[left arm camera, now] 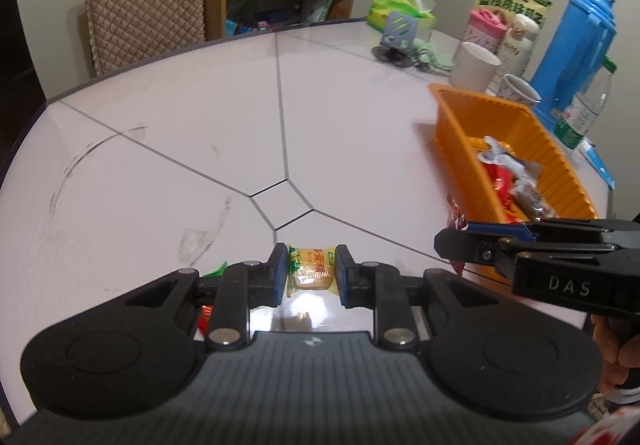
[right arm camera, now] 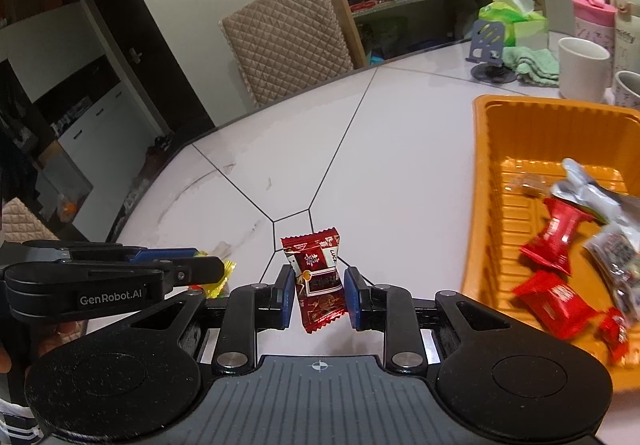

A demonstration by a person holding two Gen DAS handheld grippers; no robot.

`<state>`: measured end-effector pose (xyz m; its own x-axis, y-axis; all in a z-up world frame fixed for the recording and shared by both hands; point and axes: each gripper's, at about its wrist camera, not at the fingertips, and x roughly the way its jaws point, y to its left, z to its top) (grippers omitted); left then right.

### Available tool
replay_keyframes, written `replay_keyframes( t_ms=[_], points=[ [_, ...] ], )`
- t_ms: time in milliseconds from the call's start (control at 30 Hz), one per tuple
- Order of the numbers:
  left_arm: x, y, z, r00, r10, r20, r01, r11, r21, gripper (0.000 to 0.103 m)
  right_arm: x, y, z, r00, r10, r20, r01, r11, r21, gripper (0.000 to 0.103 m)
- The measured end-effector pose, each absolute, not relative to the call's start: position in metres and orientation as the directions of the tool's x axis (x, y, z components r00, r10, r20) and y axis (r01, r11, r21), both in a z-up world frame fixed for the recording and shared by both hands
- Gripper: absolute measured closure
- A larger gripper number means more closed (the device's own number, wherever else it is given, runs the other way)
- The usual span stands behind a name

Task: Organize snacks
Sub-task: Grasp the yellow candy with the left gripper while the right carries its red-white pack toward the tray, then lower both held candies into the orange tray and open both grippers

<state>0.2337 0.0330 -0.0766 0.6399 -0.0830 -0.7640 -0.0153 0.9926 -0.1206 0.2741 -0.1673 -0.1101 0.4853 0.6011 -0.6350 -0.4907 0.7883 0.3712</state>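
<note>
Orange tray holds about five wrapped snacks. Your right gripper clamps one dark-red candy; your left gripper pinches one yellow candy.

Tray on table right side; mugs behind tray; chair beyond table.

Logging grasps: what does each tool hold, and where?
Left tool: yellow snack, by its sides. Right tool: dark red snack, by its middle.
</note>
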Motion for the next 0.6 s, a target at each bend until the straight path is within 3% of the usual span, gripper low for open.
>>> replay_keyframes(
  t_ms=[600],
  points=[
    [0.228,-0.059,-0.051,0.670,-0.219,-0.710,0.149,0.976,-0.161,0.081,0.236,-0.266,-0.085,0.609,0.499,-0.617,-0.353,0.866,0.353,0.076]
  ],
)
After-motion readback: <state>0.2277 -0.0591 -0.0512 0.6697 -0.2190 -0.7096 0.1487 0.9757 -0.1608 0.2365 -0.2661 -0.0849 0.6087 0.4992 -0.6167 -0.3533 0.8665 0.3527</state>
